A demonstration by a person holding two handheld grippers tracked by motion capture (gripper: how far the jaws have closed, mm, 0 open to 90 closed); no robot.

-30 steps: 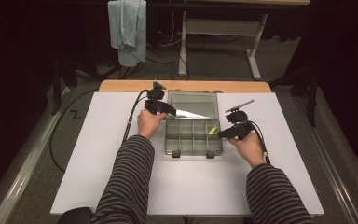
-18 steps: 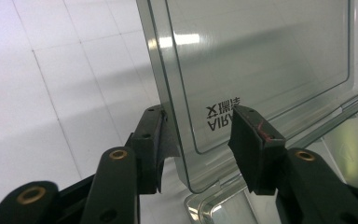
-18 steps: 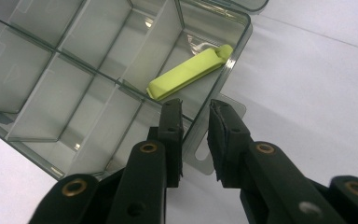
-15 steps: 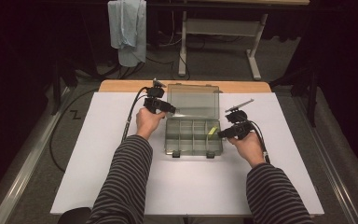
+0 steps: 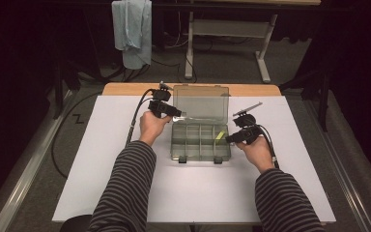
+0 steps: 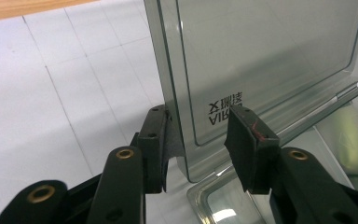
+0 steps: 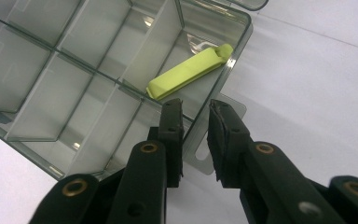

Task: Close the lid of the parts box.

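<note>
A clear compartment box [image 5: 200, 153] sits mid-table with its lid [image 5: 200, 102] swung up and back. My left gripper [image 5: 176, 115] straddles the lid's left edge [image 6: 177, 93]. Its jaws have just been closing, with one pad by the rim and the other still off the lid face. My right gripper [image 5: 228, 139] is shut on the box's right wall [image 7: 233, 58], by the small tab, and holds still. A yellow-green clip [image 7: 189, 72] lies in the rightmost compartment, also seen from above [image 5: 219, 137].
The box rests on a white mat [image 5: 101, 159] laid over a wooden table [image 5: 125, 88]. A blue cloth [image 5: 133, 29] hangs behind the table, beside a metal stand [image 5: 265, 58]. Black cable [image 5: 135, 121] trails left from my left gripper.
The lid has swung further up and back, from tilted over the box to standing open. My left gripper moved slightly away with it. The right gripper has not moved.
</note>
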